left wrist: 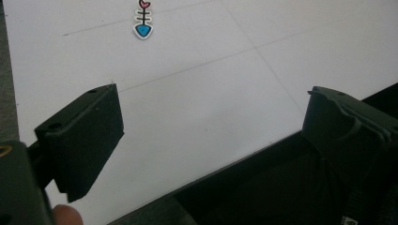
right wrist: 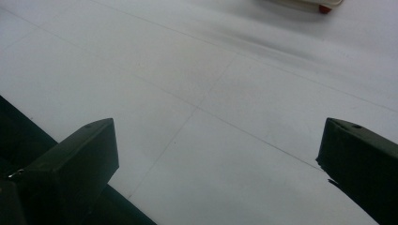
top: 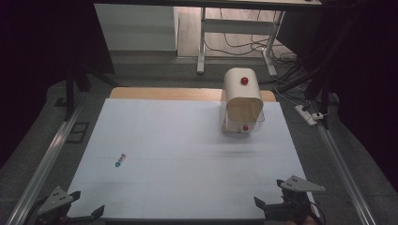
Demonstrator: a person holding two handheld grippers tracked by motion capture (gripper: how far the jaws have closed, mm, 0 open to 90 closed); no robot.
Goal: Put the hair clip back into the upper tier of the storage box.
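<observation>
A cream bread-bin-like box (top: pixel 242 99) with a red knob on its rounded lid and a clear front stands at the far right of the white table (top: pixel 178 154); its lower edge (right wrist: pixel 307 3) peeks in at the top of the right gripper view. A small fish-bone sticker (top: pixel 120 161) lies left of centre and appears at the top of the left gripper view too, fish-bone sticker (left wrist: pixel 143 21). My left gripper (top: pixel 87 204) hovers at the near left corner, open and empty; left gripper (left wrist: pixel 211 124). My right gripper (top: pixel 270 193) sits at the near right edge, open and empty; right gripper (right wrist: pixel 218 154).
Metal rails (top: pixel 47 161) run along both sides of the table. A desk frame (top: pixel 234 37) with cables and a power strip (top: pixel 307 115) stand on the floor beyond the far edge. Wide bare table surface lies between the grippers and the box.
</observation>
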